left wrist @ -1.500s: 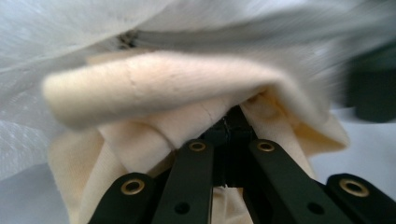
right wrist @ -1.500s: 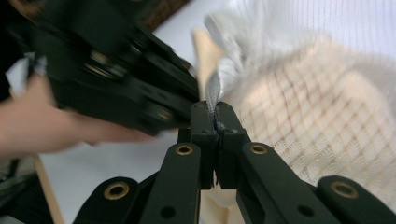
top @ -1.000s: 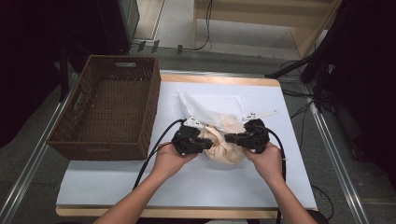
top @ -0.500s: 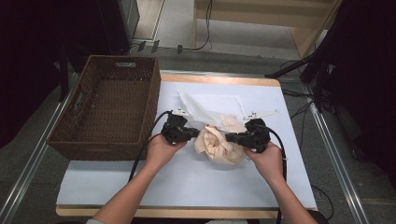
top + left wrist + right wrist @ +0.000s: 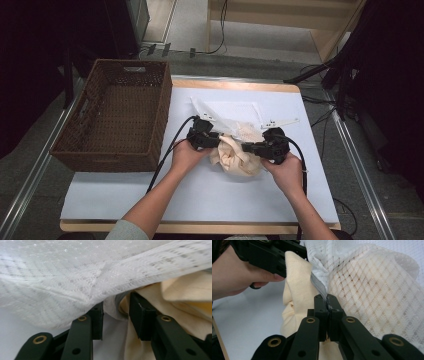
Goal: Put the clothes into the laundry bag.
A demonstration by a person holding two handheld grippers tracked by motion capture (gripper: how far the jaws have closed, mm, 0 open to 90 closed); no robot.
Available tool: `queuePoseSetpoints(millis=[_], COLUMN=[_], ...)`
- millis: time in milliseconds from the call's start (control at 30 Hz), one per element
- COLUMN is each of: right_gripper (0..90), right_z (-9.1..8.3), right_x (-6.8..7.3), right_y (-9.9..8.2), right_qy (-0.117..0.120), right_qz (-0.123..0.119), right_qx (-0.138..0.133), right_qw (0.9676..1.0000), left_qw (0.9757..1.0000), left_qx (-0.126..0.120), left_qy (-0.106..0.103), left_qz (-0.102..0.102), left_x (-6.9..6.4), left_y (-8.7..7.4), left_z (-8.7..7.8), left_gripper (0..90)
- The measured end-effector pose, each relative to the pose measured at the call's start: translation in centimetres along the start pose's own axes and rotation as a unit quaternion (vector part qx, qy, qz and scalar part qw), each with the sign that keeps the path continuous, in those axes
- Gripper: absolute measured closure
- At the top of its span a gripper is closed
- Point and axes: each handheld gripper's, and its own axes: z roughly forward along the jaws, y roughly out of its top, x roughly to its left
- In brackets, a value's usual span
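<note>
cream cloth (image 5: 239, 159) partly hidden under mesh bag (image 5: 235, 116), bag cut off at top in left gripper view

place: lab/rec. room | cues: floor cables (image 5: 220, 30), metal rails (image 5: 357, 165), white-covered table (image 5: 150, 200)

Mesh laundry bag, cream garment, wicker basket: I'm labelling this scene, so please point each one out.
Mesh laundry bag (image 5: 372, 290): right gripper view, on its white netting.
Cream garment (image 5: 235, 159): high view, on the bunched fabric between the hands.
Wicker basket (image 5: 102, 160): high view, on its near wall.
</note>
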Motion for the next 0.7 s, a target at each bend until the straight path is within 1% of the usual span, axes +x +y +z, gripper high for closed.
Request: queuePoseSetpoints(millis=[100,133,200,233,267,300,367,400,433,467,500,533,567,600,700], right_gripper=[88.5,88.5,88.5,88.5,88.5,88.5,88.5,88.5,88.5,88.5,88.6,88.6,88.6,88.6,88.6], right_z=[0.0,0.0,0.1,0.1,0.2,0.2,0.3,0.3,0.3,0.4,0.5,0.6,0.6,0.6,0.8], right_x=[0.0,0.0,0.1,0.1,0.2,0.2,0.3,0.3,0.3,0.3,0.4,0.4,0.4,0.4,0.4], right_y=[0.0,-0.1,-0.1,-0.1,-0.1,-0.1,-0.1,-0.1,-0.1,-0.1,0.0,0.0,0.0,0.1,0.2], right_qy=[0.0,0.0,0.001,0.001,0.002,0.002,-0.001,-0.002,-0.002,-0.004,-0.005,-0.005,-0.005,-0.008,-0.008], right_qz=[0.001,0.002,0.002,-0.002,-0.002,-0.002,-0.006,-0.007,-0.007,-0.009,-0.009,-0.009,-0.009,-0.011,-0.01], right_qx=[-0.001,-0.002,-0.001,0.0,0.001,0.001,0.003,0.003,0.003,0.004,0.004,0.005,0.005,0.005,0.005], right_qw=[1.0,1.0,1.0,1.0,1.0,1.0,1.0,1.0,1.0,0.9999,0.9999,0.9999,0.9999,0.9999,0.9999], left_qw=[1.0,0.9999,0.9996,0.9995,0.9993,0.9993,0.9992,0.9993,0.9993,0.9992,0.9992,0.9992,0.9992,0.999,0.999], left_qx=[0.0,0.008,0.023,0.025,0.028,0.028,0.027,0.022,0.022,0.017,0.016,0.016,0.016,0.018,0.018], left_qy=[0.0,-0.01,-0.015,-0.02,-0.025,-0.025,-0.028,-0.031,-0.031,-0.035,-0.037,-0.037,-0.037,-0.04,-0.04], left_qz=[-0.003,-0.005,0.002,-0.002,0.001,0.001,0.0,-0.001,-0.001,-0.008,-0.008,-0.004,-0.004,-0.003,-0.005], left_x=[0.0,0.1,0.1,-0.1,-0.2,-0.2,-0.3,-0.3,-0.3,-0.3,-0.3,-0.5,-0.5,-0.7,-1.0], left_y=[0.0,0.1,0.0,-0.1,-0.1,-0.1,-0.3,-0.7,-0.7,-1.2,-1.4,-1.6,-1.6,-2.1,-2.8], left_z=[0.4,0.7,1.1,1.2,1.1,1.1,0.6,-0.2,-0.2,-1.2,-1.5,-1.8,-1.8,-2.4,-3.0], left_gripper=[65.2,70.3,84.9,88.5,89.4,89.8,90.0,90.0,90.0,90.0,90.0,90.0,90.0,90.0,90.0])
